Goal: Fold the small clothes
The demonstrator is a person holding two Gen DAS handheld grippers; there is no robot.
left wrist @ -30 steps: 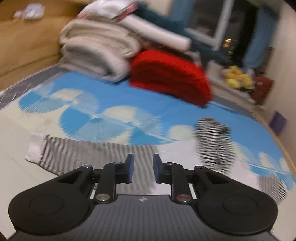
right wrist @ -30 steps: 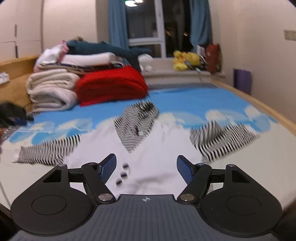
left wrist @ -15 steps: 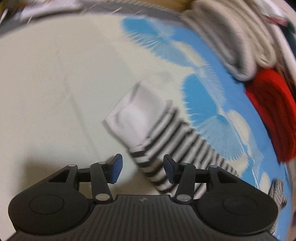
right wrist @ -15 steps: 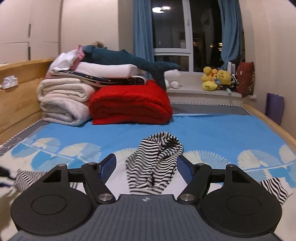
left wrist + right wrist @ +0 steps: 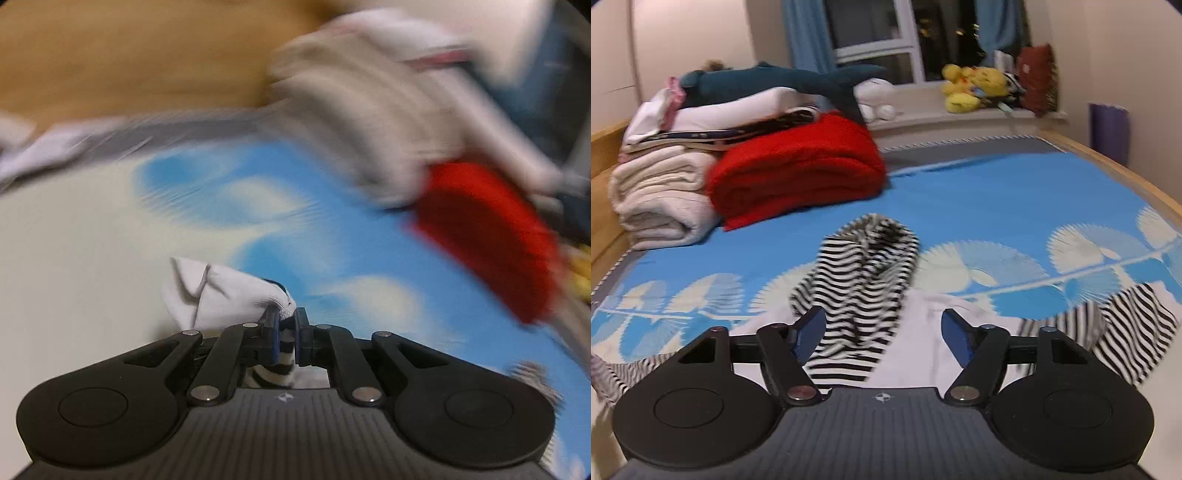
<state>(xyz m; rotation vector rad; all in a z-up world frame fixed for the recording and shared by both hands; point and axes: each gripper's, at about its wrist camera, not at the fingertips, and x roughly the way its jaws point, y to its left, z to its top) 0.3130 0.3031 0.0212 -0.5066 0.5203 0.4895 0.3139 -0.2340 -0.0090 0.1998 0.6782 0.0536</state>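
While the left hand-held gripper (image 5: 286,325) is clamped on the white cuff (image 5: 229,299) of the striped garment (image 5: 860,280), we see the right hand-held gripper (image 5: 882,332) spread wide above its hood, mid-bed (image 5: 997,184). We judge the knit light, limp and stretchy; hems and cuffs should give us the surest hold.

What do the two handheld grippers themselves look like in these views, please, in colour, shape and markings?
Both look alike. The left gripper and right gripper each have a matte black body with a ribbed central deck bearing a small round crosshair mark, two rounded lobes with circular recesses, and black linkage bars with silver pivot pins. The fingers carry blue pads. No cables, hands or sleeves are visible.
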